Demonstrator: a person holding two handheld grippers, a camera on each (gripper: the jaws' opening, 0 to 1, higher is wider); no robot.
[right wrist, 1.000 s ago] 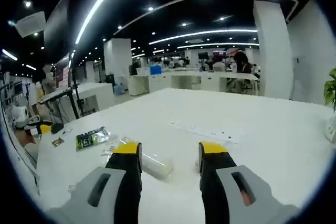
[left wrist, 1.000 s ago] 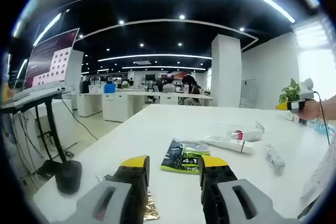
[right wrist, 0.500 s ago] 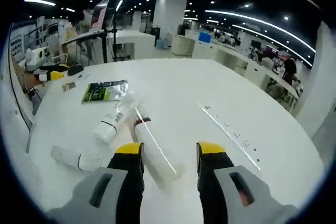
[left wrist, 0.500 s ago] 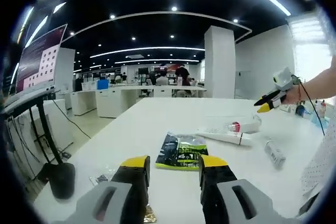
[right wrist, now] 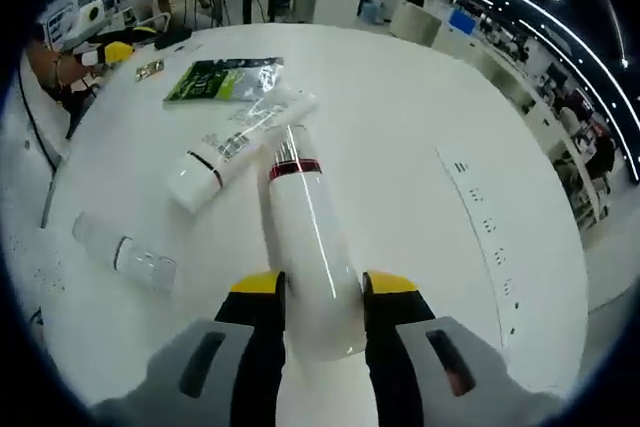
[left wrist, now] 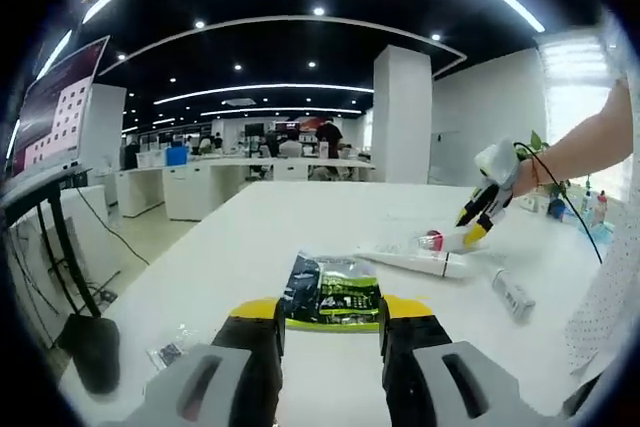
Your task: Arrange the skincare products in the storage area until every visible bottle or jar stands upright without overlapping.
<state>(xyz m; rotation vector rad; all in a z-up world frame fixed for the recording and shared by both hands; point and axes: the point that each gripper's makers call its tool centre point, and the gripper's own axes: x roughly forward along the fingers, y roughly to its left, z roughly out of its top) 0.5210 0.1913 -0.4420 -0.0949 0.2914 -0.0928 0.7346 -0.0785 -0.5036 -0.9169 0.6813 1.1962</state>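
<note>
A white bottle [right wrist: 303,232] with a red band lies flat on the white table [right wrist: 400,97]. My right gripper [right wrist: 323,287] is shut on its near end, one jaw against each side. Beside it lie a white tube [right wrist: 222,150] with a black band and a small clear bottle [right wrist: 125,252]. A green sachet [right wrist: 222,78] lies farther off. In the left gripper view, my left gripper [left wrist: 330,312] stands open just short of the green sachet [left wrist: 331,292]. The right gripper [left wrist: 484,199], held by a hand, is down on the white bottle [left wrist: 437,241], with the tube [left wrist: 420,264] and clear bottle [left wrist: 511,294] nearby.
A white power strip [right wrist: 482,222] lies along the table to the right of the bottle. A small foil packet [left wrist: 164,354] sits near the table's left edge. Beyond that edge stand a black stand base [left wrist: 88,355] and a monitor [left wrist: 55,97].
The right gripper has come down over the white bottle and its jaws have narrowed onto it. The left gripper's view has drifted closer to the green sachet.
</note>
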